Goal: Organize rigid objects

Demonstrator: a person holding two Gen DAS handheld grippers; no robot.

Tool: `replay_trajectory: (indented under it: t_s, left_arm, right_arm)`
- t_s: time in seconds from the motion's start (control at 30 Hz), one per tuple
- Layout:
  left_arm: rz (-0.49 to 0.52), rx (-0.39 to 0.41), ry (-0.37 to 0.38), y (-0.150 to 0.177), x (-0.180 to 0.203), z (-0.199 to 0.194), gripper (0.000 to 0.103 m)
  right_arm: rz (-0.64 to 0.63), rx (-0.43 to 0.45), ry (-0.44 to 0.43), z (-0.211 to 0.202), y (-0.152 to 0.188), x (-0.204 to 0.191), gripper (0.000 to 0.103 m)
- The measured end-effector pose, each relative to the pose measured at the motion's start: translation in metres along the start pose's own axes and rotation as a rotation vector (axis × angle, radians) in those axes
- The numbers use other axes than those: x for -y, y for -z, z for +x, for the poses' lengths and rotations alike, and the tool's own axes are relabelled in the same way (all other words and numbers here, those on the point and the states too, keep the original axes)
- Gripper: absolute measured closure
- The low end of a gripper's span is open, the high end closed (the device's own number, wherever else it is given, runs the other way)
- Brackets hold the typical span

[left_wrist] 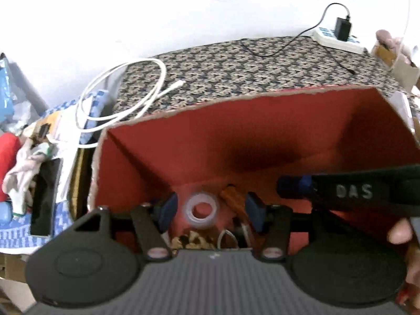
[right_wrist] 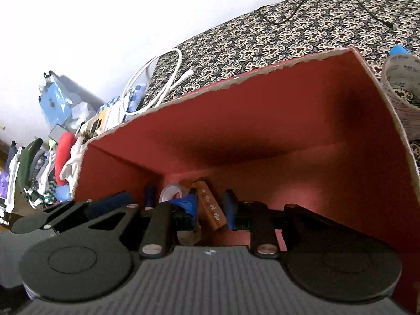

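Patterned cloth (left_wrist: pixel 236 73) carries the red box (left_wrist: pixel 262 136) you're filling: both your left gripper (left_wrist: pixel 211 211) and right gripper (right_wrist: pixel 210 206) hang spread and seemingly empty above the tape roll (left_wrist: pixel 200 210) and brown block (right_wrist: pixel 210 204).

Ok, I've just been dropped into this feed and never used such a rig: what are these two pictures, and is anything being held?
There is no robot arm. A person holds a two-finger gripper in each hand, and a fisheye camera on each looks forward along its fingers.

The left wrist view shows the left gripper, open, with blue pads, above the red cardboard box. Below it lie a roll of clear tape and a brown oblong object.

The right wrist view shows the right gripper, also open, over the same box. Neither one holds anything.

The box stands on a patterned cloth, which also carries a white cable and a power strip with a black charger.
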State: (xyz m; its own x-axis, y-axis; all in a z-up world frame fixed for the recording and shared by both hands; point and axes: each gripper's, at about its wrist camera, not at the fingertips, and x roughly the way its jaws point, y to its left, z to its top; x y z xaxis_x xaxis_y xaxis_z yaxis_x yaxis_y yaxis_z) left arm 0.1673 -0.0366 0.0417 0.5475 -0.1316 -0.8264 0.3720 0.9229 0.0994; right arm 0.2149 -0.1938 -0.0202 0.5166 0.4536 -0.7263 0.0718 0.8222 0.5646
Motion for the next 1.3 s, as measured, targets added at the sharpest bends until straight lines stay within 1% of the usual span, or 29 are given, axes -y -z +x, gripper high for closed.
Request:
replay_trajectory:
  t_s: [0.07, 0.2, 0.53, 1.13, 1.3]
  left_arm:
    - [-0.022, -0.017, 0.022, -0.0005, -0.0036, 0.0029, 0.047]
    - [-0.05, -0.027, 0.024, -0.0012, -0.0066, 0.0046, 0.047]
    - [-0.06, -0.033, -0.019, 0.0003, -0.0046, 0.0049, 0.045]
    - [-0.06, -0.038, -0.054, 0.0004, -0.0031, 0.0053, 0.044]
    - [-0.064, -0.046, -0.065, -0.0003, -0.0029, 0.0063, 0.043]
  right_arm:
    - [0.0, 0.003, 0.013, 0.0002, -0.0001, -0.0004, 0.097]
    - [-0.011, 0.004, 0.037, 0.0011, 0.0005, -0.0023, 0.097]
    - [-0.021, 0.009, 0.07, 0.0009, 0.0014, -0.0034, 0.097]
    - [-0.035, 0.007, 0.063, 0.0018, 0.0012, -0.0051, 0.097]
    - [-0.042, 0.017, 0.078, 0.0011, 0.0024, -0.0068, 0.097]
